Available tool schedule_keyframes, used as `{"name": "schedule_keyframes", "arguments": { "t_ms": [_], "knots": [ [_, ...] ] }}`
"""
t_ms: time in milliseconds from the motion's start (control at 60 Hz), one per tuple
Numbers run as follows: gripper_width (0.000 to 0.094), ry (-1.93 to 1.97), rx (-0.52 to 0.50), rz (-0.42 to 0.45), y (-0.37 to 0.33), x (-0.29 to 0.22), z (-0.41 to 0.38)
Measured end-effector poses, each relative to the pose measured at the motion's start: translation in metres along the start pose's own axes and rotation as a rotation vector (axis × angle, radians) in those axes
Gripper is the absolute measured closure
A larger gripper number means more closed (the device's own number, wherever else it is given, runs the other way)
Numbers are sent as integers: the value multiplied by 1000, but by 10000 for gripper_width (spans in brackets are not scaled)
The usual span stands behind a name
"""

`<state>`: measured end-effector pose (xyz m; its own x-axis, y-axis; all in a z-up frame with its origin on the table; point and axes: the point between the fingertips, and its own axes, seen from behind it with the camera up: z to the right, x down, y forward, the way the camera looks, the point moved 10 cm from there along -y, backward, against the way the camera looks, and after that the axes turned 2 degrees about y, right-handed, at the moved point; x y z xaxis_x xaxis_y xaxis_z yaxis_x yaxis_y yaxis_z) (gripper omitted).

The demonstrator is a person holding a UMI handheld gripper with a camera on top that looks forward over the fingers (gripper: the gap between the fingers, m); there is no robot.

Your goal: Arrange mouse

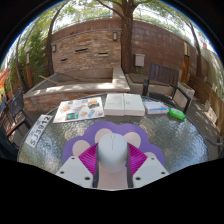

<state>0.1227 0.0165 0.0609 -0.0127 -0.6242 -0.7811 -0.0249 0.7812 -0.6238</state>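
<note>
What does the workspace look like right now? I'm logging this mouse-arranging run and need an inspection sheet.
Surface: a glass-topped outdoor table, patterned and see-through.
Job's things: a white mouse on a purple mouse pad, between the fingers.
Clutter: open picture books or papers, white sheets, a green object near the far side, a keyboard-like item at the near edge.
Grippers: the gripper has its fingers around the mouse; whether they press on it cannot be told.
Cables: nothing seen.
Surroundings: a brick wall, a tree trunk, dark chairs beyond the table.
</note>
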Motion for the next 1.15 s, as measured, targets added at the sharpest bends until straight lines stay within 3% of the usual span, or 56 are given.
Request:
{"name": "schedule_keyframes", "arguments": {
  "t_ms": [133,233,267,533,750,1150],
  "knots": [
    [424,28,-5,-55,1,8,-5],
    [125,39,-1,-54,-18,-3,-4],
    [81,37,7,-46,-29,-7,-3],
    [98,35,66,11,-167,-51,-15],
    [101,56,95,3,-255,-47,-29],
    [94,27,99,-18,-305,-22,-43]
  ]
}}
